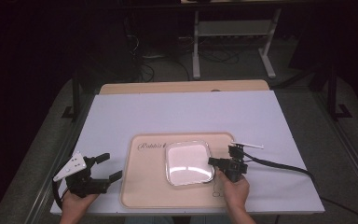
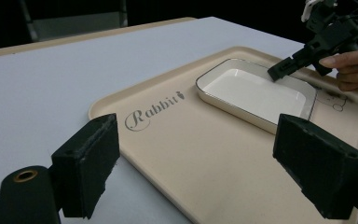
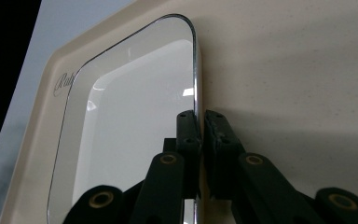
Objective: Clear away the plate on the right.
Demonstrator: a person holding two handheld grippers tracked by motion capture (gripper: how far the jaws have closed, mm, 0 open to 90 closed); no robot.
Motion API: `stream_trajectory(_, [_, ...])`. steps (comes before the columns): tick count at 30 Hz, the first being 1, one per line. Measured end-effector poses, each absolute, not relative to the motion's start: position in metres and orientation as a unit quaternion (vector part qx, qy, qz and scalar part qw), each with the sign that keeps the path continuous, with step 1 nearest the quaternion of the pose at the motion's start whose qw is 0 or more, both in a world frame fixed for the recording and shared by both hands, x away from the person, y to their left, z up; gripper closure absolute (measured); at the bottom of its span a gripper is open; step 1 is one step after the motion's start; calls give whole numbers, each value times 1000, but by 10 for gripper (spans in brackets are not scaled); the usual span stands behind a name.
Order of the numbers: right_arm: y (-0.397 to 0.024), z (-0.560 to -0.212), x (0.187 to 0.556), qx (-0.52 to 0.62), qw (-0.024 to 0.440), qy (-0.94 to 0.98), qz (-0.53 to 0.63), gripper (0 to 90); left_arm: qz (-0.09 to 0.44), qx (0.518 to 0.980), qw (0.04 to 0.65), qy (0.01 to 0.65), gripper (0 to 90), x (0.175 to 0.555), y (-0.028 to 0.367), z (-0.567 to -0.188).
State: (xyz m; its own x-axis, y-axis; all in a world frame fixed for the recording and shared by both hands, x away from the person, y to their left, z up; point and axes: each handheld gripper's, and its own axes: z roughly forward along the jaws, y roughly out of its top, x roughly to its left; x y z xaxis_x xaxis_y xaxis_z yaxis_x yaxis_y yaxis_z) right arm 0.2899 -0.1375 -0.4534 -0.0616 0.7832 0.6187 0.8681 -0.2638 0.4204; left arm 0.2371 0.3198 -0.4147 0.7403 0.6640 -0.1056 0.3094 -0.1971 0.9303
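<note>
The tray's [image 2: 177, 154] near corner runs off the bottom edge in the left gripper view, its printed word [image 1: 152, 145] half covered by the white dish [image 1: 189, 163] from above

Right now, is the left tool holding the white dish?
No, the left tool stands open over the table's edge, apart from the white dish on the tray.

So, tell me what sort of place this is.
Probably a lab or workshop recording bench, not a kitchen: a white-topped table in a dark room, cables on the floor behind it, and hand-held tongs working over a beige tray.
</note>
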Motion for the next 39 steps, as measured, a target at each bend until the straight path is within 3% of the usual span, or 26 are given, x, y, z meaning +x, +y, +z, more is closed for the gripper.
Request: stream_trajectory(39, [-131,-457,273,-665,75,-614,-419,807,162,757,546,322,144,237,319,-415])
